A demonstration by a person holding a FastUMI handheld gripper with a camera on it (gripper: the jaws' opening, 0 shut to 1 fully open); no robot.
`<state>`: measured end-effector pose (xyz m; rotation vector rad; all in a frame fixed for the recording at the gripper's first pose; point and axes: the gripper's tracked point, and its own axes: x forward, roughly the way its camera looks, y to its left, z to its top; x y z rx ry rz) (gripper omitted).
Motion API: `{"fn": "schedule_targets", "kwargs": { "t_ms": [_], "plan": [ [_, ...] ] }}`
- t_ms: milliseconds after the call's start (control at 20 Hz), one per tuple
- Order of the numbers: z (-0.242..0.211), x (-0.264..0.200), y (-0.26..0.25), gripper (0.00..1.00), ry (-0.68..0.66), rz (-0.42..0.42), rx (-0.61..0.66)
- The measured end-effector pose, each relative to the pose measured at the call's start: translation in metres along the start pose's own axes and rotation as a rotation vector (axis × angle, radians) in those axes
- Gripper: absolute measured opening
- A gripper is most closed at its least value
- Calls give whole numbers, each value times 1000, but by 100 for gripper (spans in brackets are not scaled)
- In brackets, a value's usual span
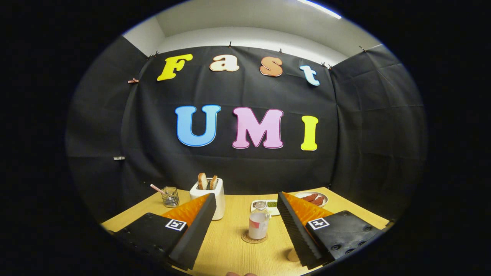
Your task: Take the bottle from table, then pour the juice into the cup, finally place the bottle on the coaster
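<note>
A small clear bottle (258, 221) with pale pinkish juice in it stands upright on a round cork coaster (253, 238), on the wooden table (234, 253). It is ahead of my gripper (244, 205), in line with the gap between the two fingers and apart from both. The fingers are spread wide and hold nothing. A small round pale object (293, 255), partly hidden behind the right finger, sits on the table; I cannot tell whether it is the cup.
A white toaster (213, 199) with two bread slices stands behind the left finger. A wire holder (170, 196) with a pink stick is further left. Beyond the bottle lie a small white dish (270, 206) with green paste and a plate of sausages (315, 198).
</note>
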<state>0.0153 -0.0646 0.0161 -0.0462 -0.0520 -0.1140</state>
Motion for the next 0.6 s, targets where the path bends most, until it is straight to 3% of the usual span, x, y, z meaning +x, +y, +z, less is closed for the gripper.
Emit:
{"fn": "schedule_targets", "kwargs": {
  "t_ms": [600],
  "plan": [
    [-5, -31, 24, 98, 45, 69, 40]
  ]
}}
